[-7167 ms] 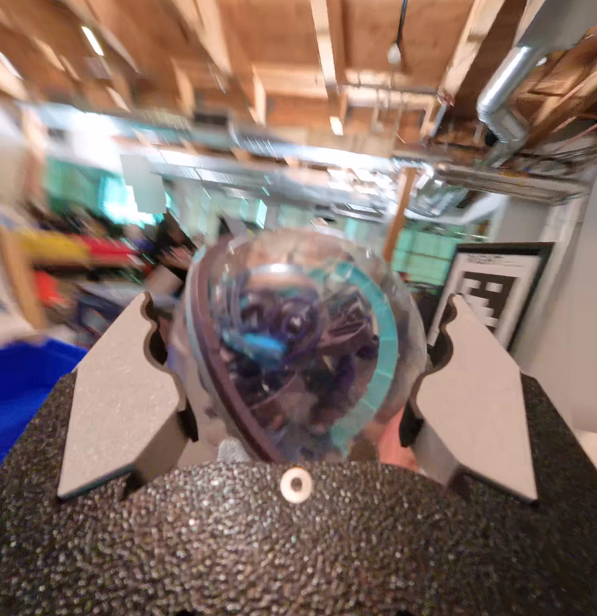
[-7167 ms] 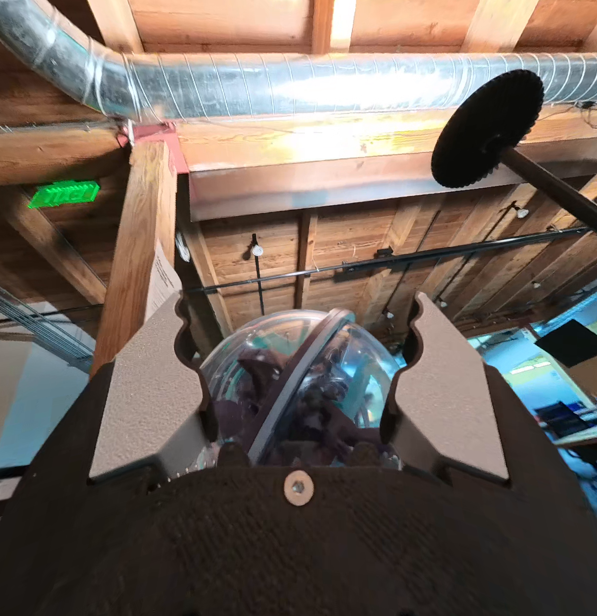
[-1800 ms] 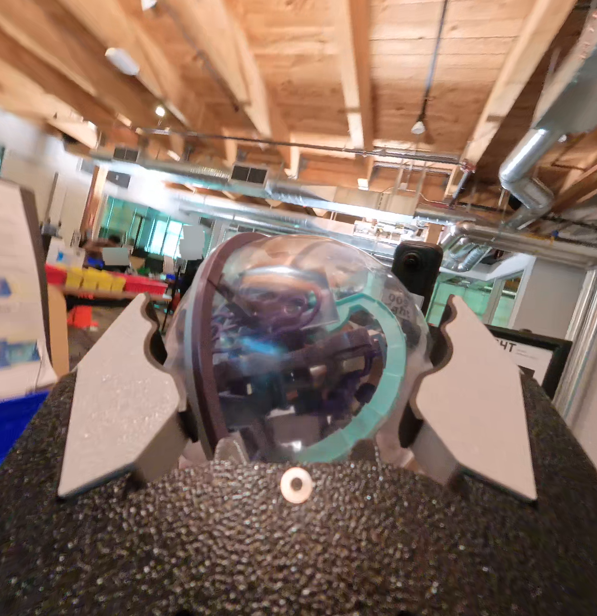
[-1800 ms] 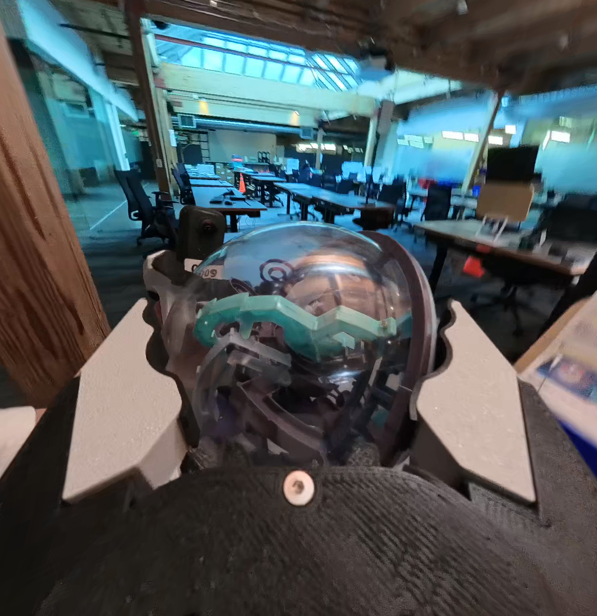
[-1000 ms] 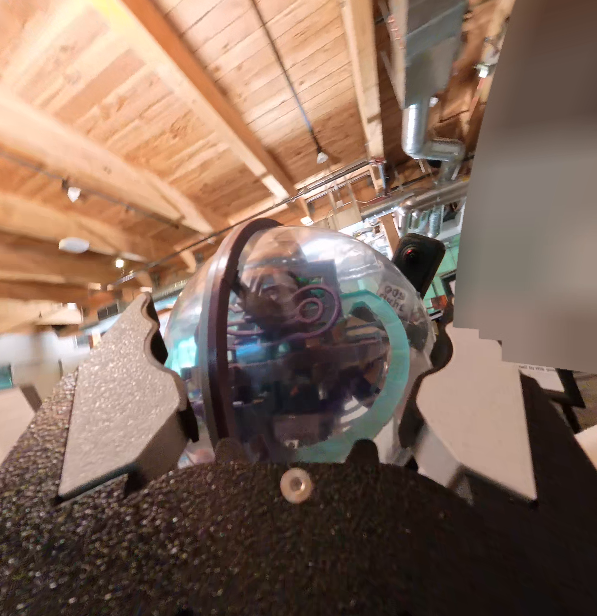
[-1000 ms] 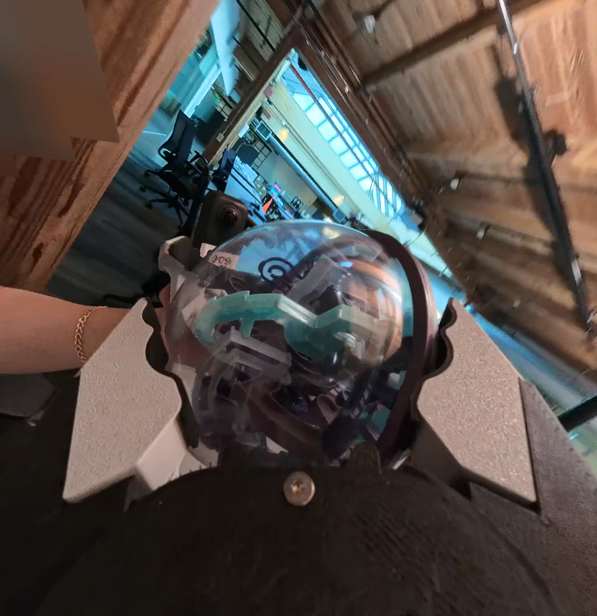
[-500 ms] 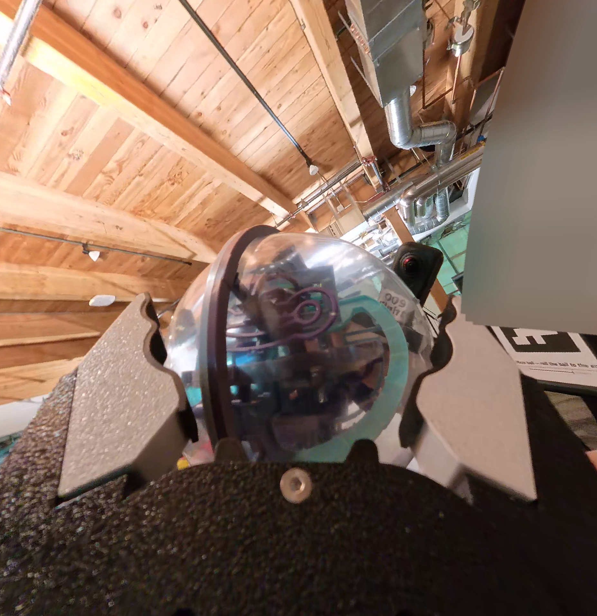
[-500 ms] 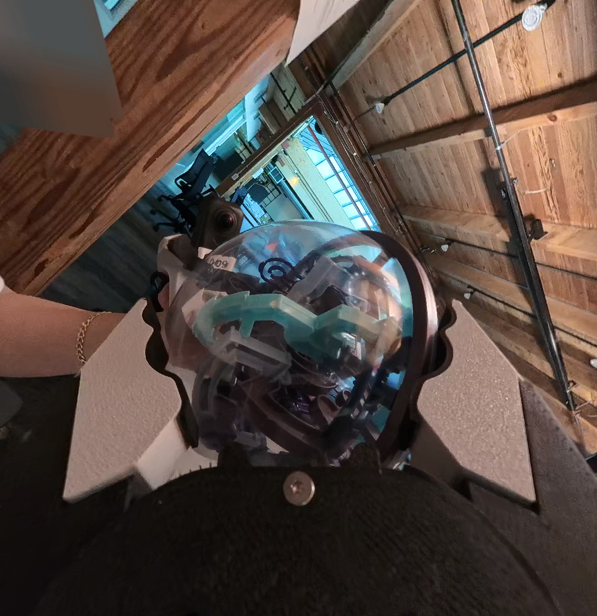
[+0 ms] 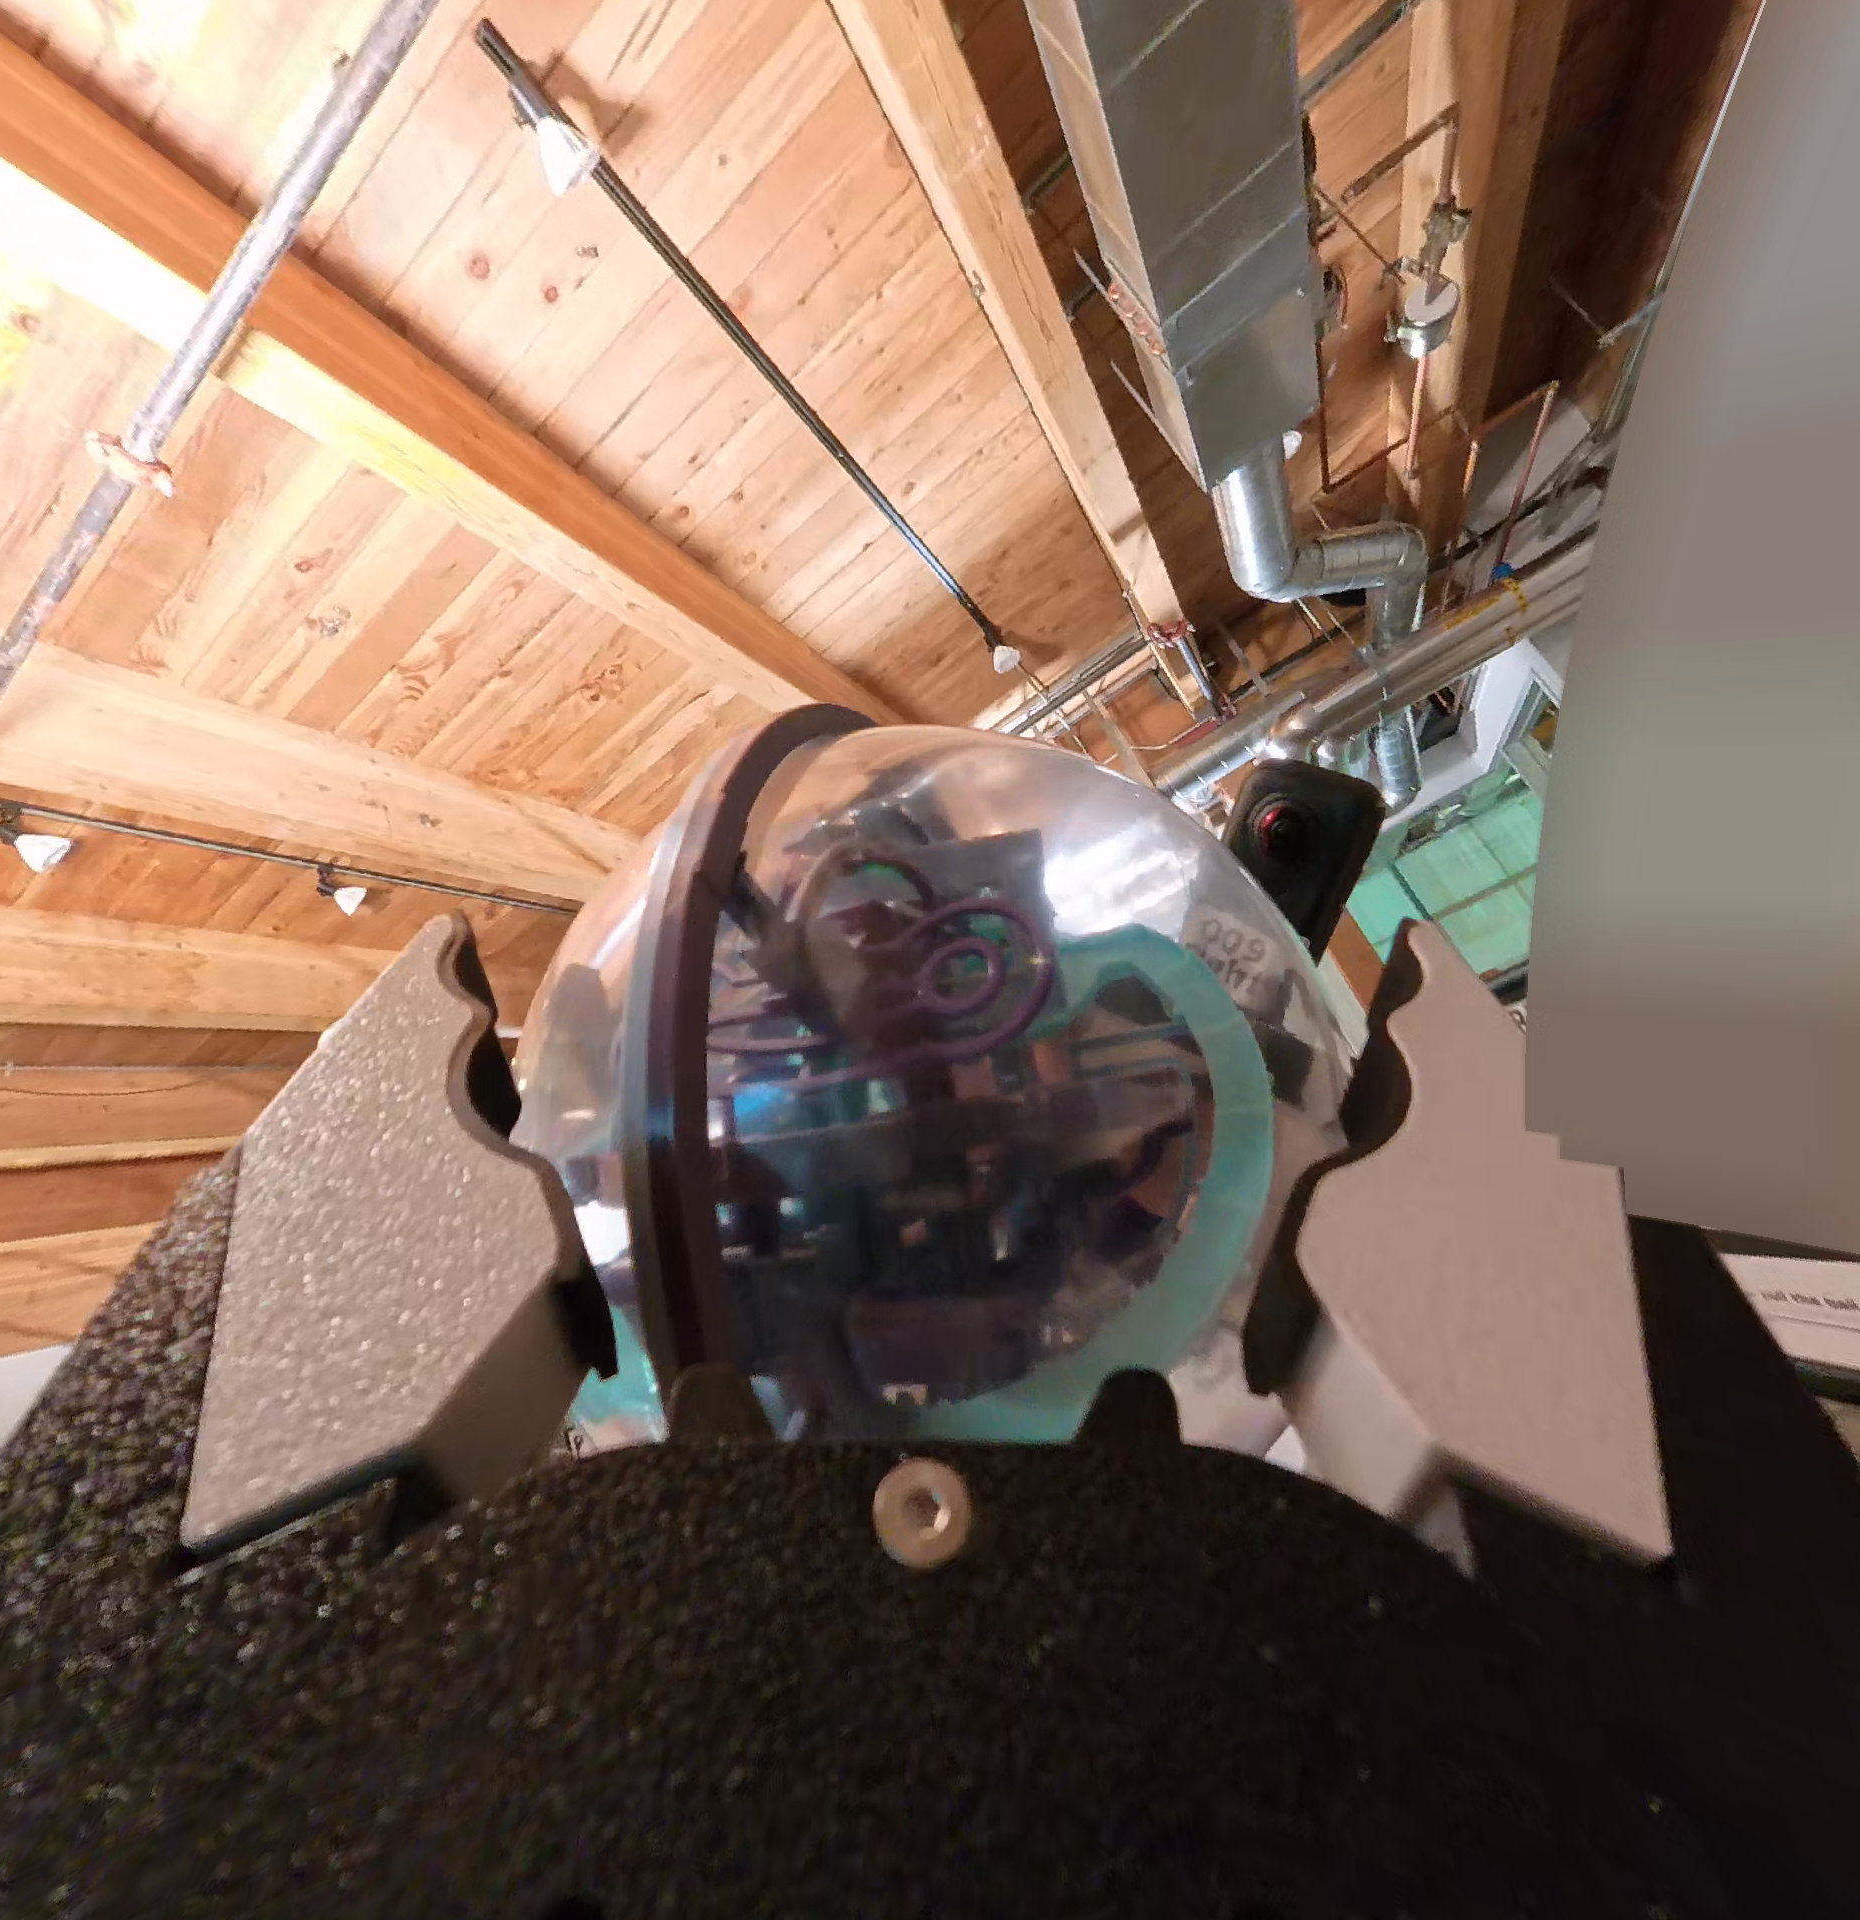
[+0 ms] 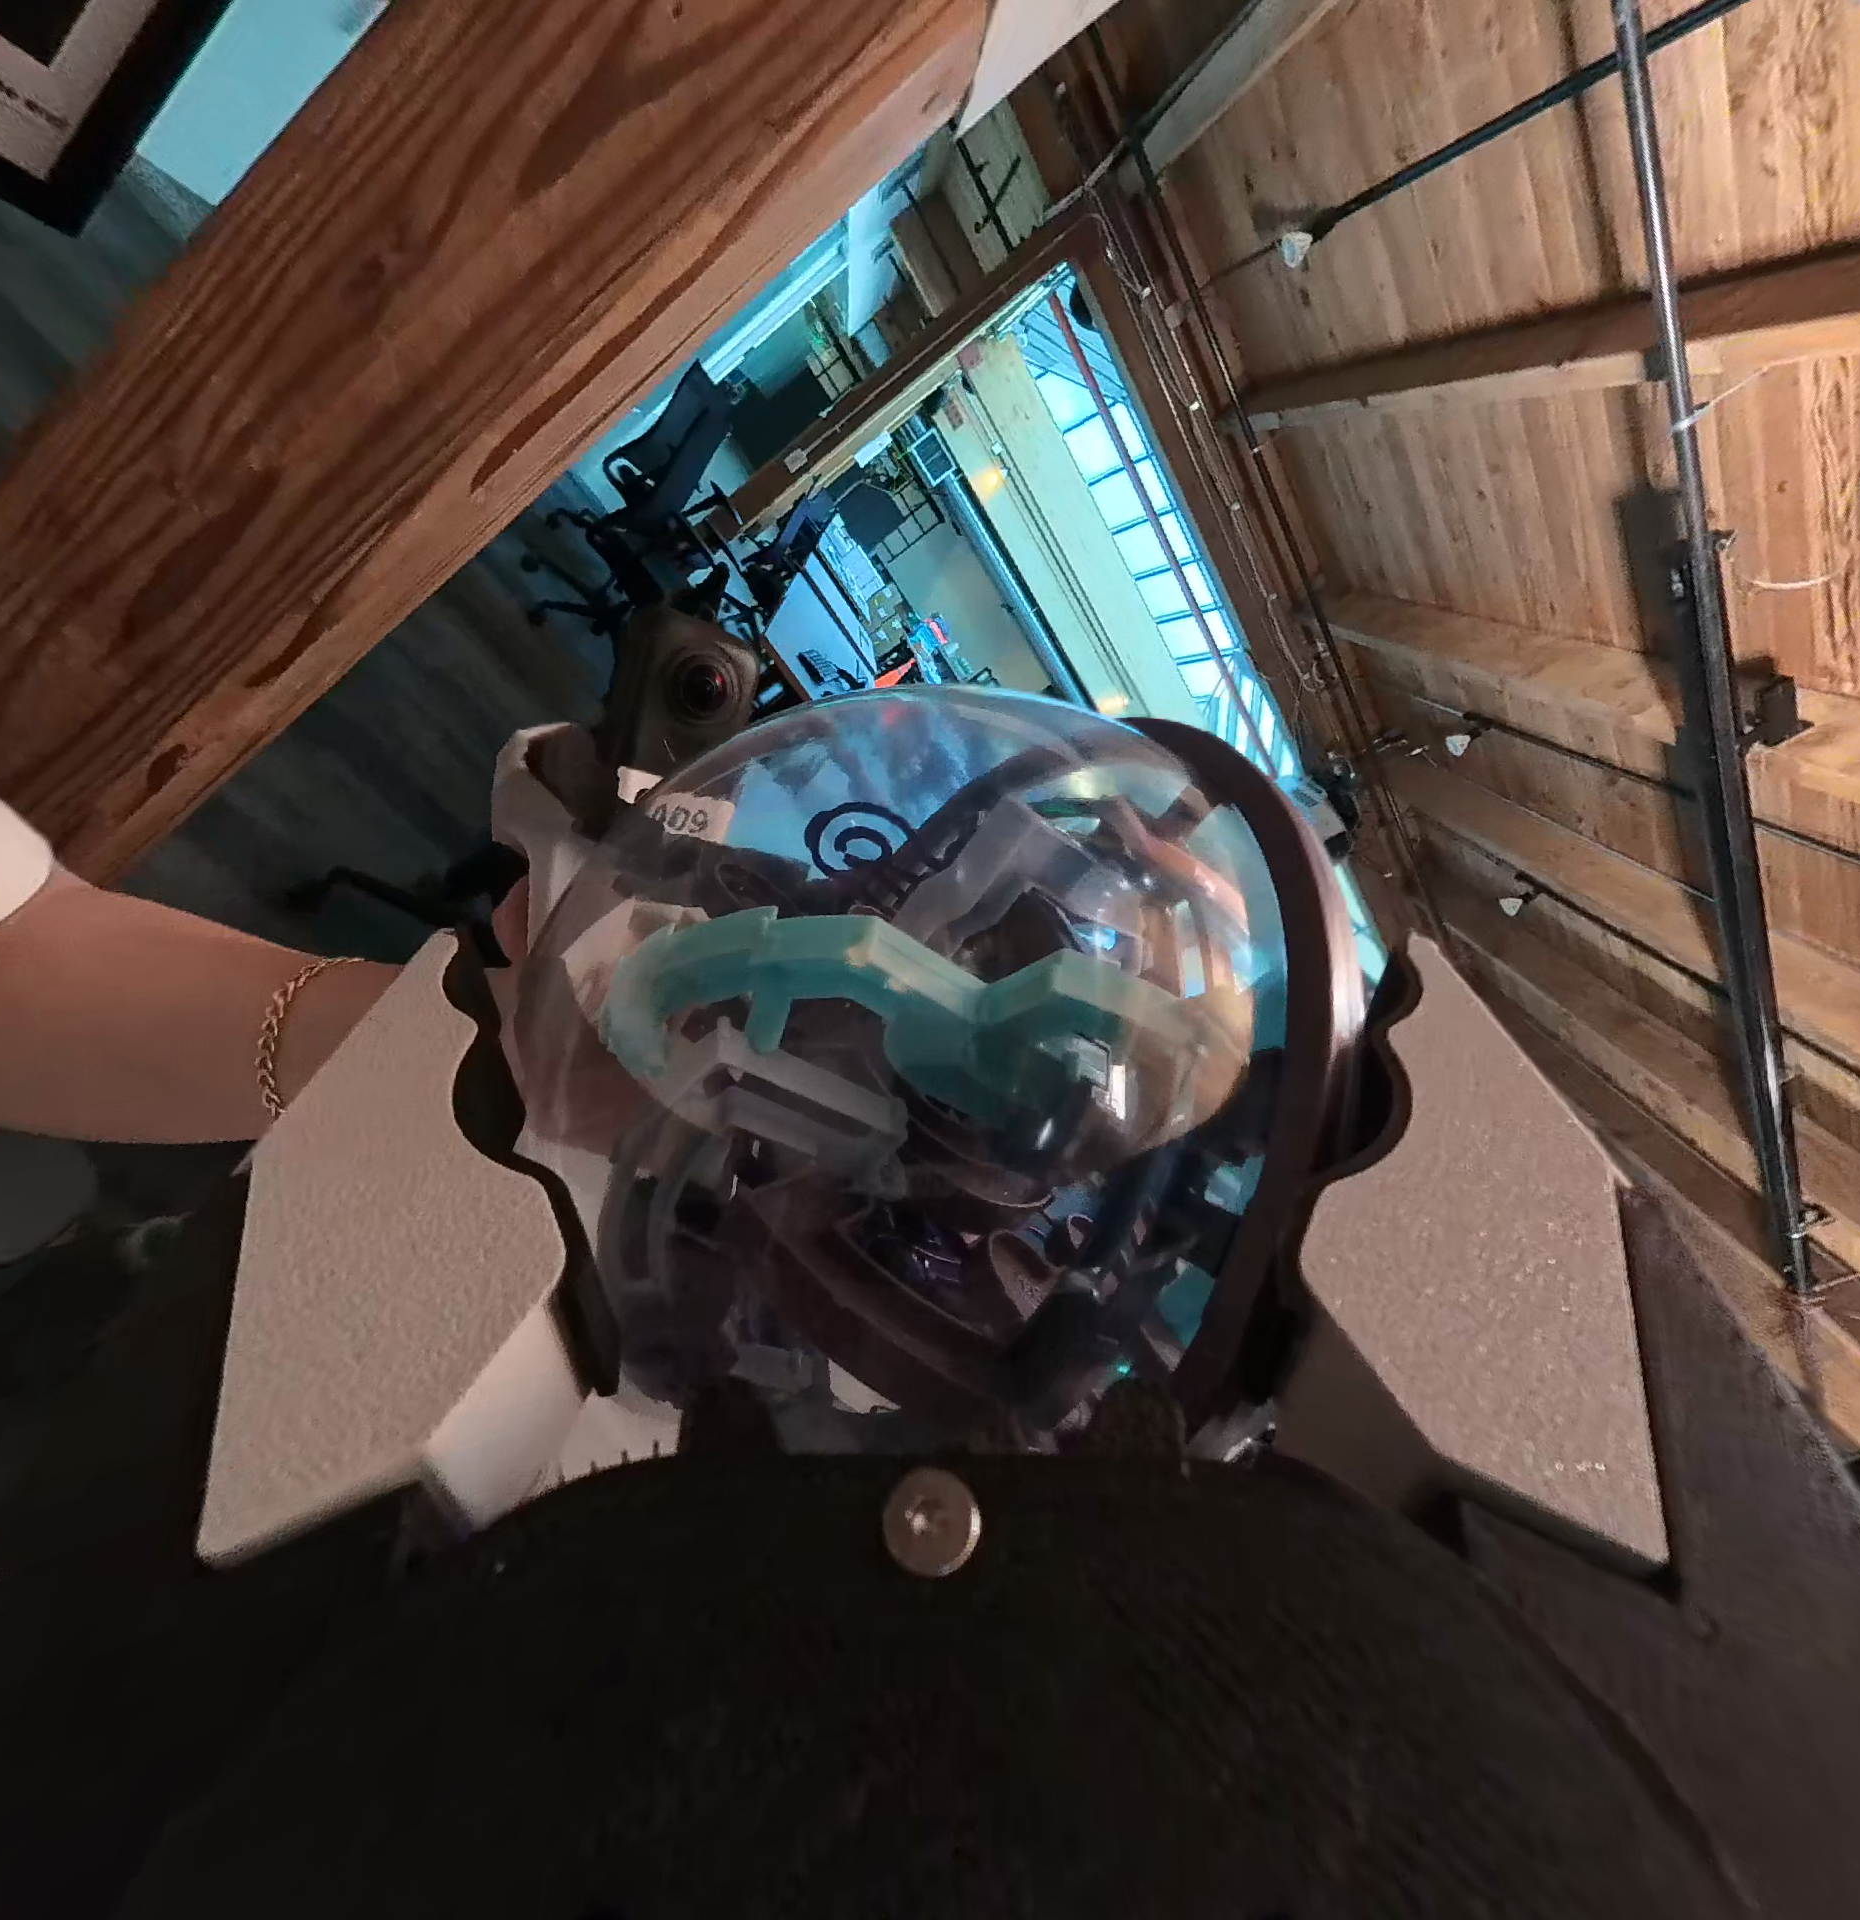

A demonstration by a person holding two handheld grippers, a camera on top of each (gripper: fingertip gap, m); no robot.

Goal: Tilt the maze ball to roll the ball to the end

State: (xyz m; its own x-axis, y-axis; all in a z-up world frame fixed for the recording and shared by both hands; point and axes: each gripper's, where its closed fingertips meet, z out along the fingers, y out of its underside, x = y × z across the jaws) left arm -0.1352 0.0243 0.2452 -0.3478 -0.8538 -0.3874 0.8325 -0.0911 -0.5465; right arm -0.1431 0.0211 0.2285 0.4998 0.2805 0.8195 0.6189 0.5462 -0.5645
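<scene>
The clear maze ball [image 9: 926, 1081] is clamped by the left gripper [image 9: 931, 997] and right gripper [image 10: 931, 997]; its inner ball cannot be discerned among blurred tracks.

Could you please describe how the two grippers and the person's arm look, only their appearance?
Each gripper, left gripper and right gripper, has a black grainy body with a silver screw in the middle and two pale grey angular fingers with dark wavy inner pads. The arm wears a thin gold chain bracelet and a white sleeve edge.
</scene>
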